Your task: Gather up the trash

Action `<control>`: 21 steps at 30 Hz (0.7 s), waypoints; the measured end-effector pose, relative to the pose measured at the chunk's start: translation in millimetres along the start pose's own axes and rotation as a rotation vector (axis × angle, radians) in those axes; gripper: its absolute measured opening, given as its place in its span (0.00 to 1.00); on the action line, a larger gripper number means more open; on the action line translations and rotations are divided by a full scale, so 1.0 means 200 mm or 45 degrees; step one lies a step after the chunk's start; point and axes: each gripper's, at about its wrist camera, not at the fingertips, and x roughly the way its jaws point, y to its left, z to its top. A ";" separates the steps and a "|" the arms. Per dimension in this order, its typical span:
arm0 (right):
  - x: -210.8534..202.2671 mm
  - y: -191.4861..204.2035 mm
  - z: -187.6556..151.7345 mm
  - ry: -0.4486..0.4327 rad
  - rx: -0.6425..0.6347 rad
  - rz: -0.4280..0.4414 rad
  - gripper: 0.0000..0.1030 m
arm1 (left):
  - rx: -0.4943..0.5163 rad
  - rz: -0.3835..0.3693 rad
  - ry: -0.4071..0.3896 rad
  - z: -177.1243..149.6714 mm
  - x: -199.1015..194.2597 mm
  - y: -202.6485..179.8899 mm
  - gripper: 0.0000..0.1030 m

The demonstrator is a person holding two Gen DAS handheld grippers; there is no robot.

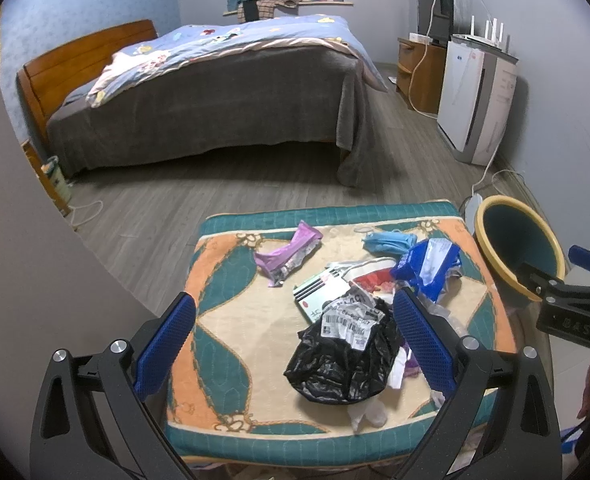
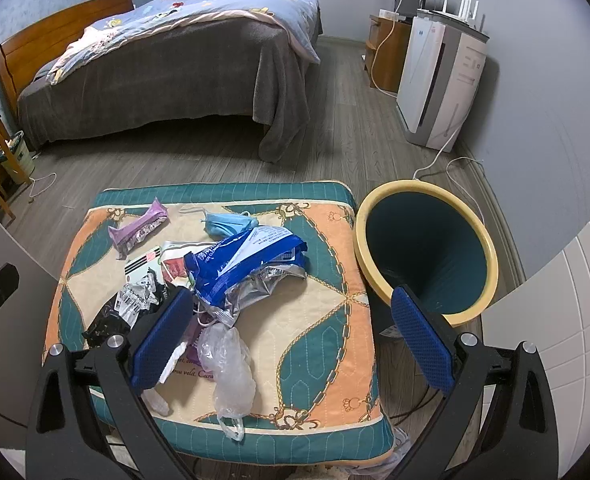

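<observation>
Both claws spread, empty: left claw (image 1: 293,336) over black bag (image 1: 341,364), right claw (image 2: 291,334) above clear plastic (image 2: 229,368). Trash on desk (image 2: 323,344); I pinch bag low, carry to bin (image 2: 425,248).

Between the left gripper's (image 1: 294,340) fingers (image 1: 166,344), whose blue pads look rubbery and dimpled on matt black plastic arms with bright metal bolts, lies a glossy, crinkled black plastic bag (image 1: 335,364) bearing a creased paper label. The quilted cloth cushion (image 2: 319,332) looks soft and stitched. Beyond the right fingers (image 2: 421,340), the bin (image 2: 425,248) is smooth matt plastic.
</observation>
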 end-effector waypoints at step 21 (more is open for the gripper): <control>0.11 -0.07 0.02 0.100 -0.171 0.191 0.94 | 0.182 -0.086 0.140 0.01 0.24 -0.05 0.95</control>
